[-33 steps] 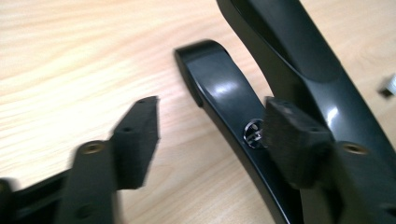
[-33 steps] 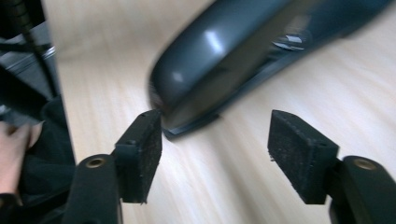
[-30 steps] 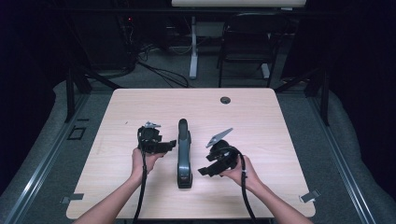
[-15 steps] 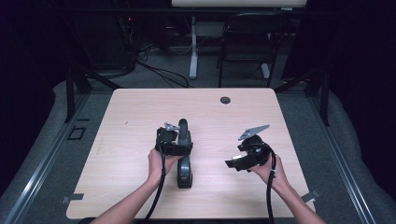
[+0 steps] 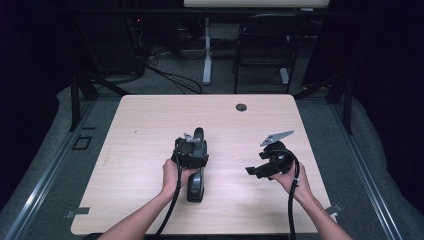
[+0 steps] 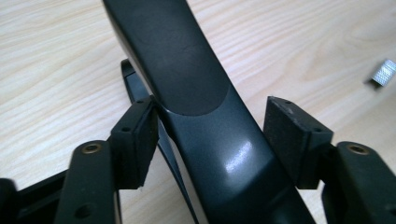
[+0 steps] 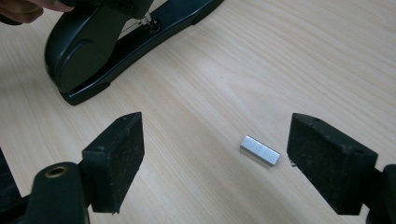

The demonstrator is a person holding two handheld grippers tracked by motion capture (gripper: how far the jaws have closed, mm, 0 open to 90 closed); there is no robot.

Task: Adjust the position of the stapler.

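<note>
**Left gripper straddling stapler, right gripper over staple strip**

Stapler: long black desk type, lying flat near the middle of the table, long axis running near-to-far. Top arm is matte black plastic toward one end, then a curved seam into a glossier dark-grey section with a highlight on it. In the right gripper view its rounded end sits on a flat black base, with a bit of metal mechanism showing in the gap between arm and base.

Left gripper: on the stapler's far half, hand just behind it. Jaws spread either side of the top arm. Left pad touching or nearly touching the arm's edge, right pad clearly apart from it. Not clamped.

Right gripper: well to the right of the stapler, low over bare tabletop. Jaws wide apart, holding nothing.

Staple strip: small silver block, lying flat on the wood between the right gripper's pads, closer to the right-hand one, not touching. Also at the right edge of the left gripper view.
</note>
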